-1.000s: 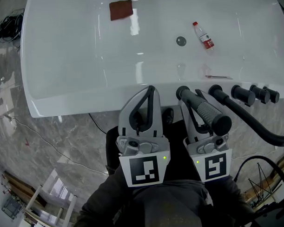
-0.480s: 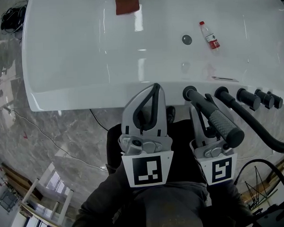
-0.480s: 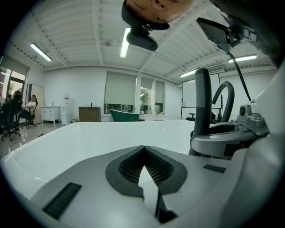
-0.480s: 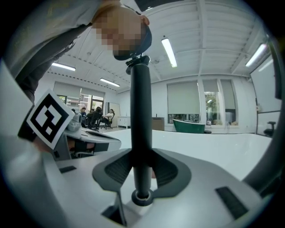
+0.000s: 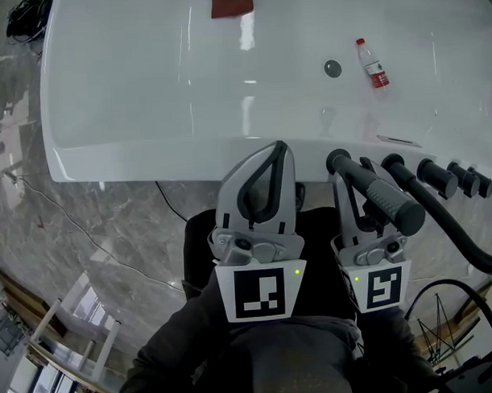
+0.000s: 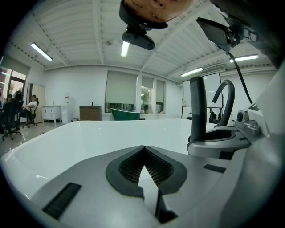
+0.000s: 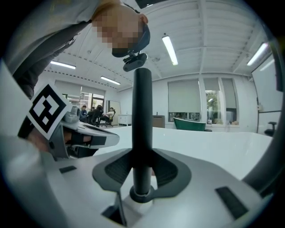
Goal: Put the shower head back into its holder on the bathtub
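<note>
My right gripper is shut on the black shower head, which lies slanted along the jaws just short of the white bathtub's near rim. In the right gripper view the shower head's handle stands upright, clamped between the pads of the right gripper. Its black hose curves off to the right. Several black fittings stand along the rim at the right; I cannot tell which is the holder. My left gripper is shut and empty beside it, and the left gripper points over the tub.
In the tub lie a red cloth, a water bottle and the drain. Thin cables run across the marble floor at the left. A black wire stand sits at the lower right.
The view has shifted, so the tub sits higher and the grippers a little further right. The right gripper still holds the shower head at the rim; the left stays shut.
</note>
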Demonstrator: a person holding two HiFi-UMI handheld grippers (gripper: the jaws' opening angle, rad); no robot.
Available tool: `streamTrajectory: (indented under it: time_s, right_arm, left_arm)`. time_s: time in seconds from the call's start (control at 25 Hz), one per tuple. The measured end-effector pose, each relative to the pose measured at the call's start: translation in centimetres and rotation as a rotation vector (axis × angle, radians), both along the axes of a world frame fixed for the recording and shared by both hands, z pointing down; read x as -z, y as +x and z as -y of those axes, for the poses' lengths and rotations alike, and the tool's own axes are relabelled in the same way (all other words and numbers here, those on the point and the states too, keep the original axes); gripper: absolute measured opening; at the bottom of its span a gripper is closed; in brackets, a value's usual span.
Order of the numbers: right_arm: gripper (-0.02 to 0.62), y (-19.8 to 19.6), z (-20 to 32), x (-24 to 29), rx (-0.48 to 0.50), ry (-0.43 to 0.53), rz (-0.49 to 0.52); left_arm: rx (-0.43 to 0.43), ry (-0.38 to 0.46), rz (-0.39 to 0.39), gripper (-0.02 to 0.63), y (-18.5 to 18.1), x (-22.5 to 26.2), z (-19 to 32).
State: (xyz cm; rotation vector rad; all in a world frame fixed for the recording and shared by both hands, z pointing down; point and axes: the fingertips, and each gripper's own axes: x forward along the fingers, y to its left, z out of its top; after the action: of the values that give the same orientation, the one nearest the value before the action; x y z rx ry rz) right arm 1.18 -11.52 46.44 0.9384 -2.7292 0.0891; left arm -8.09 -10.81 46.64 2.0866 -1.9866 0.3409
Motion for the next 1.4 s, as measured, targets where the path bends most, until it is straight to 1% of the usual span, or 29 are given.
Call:
streamTrajectory:
  time_s: [0.56,0.84,0.88,1.0,1.04,1.2,1.4]
  right_arm:
    - [0.141,-0.2,0.2,-0.1,0.001,0.018,0.002]
    - [0.153,-0.3,0.3,-0.3,0.004,0.019,-0.001]
    - [0.156,-0.3,0.3,-0.4,0.004,0.018,-0.002]
    - [0.2,-0.2,0.3,-0.6,0.009,0.01,-0.002]
    - [0.207,-0.3,0.3,-0.6,0.014,0.008,-0.002]
    - [0.219,-0.6,0.1,-1.1,0.022,0.006,-0.018]
    - [0.219,-0.6,0.1,-1.2,0.016,0.006,-0.018]
  left_arm:
    - [-0.008,-0.006,0.009,0.003,0.0,0.1,0.2]
    - [-0.008,-0.01,0.009,0.003,0.0,0.0,0.4]
    - [-0.008,-0.009,0.009,0.003,0.1,0.0,0.4]
    - [-0.01,-0.009,0.009,0.003,0.2,0.0,0.3]
    - [-0.009,-0.009,0.008,0.003,0.2,0.0,0.3]
    - [-0.011,-0.008,0.008,0.003,0.1,-0.1,0.1]
    - [-0.011,-0.006,0.006,0.003,-0.2,-0.2,0.1]
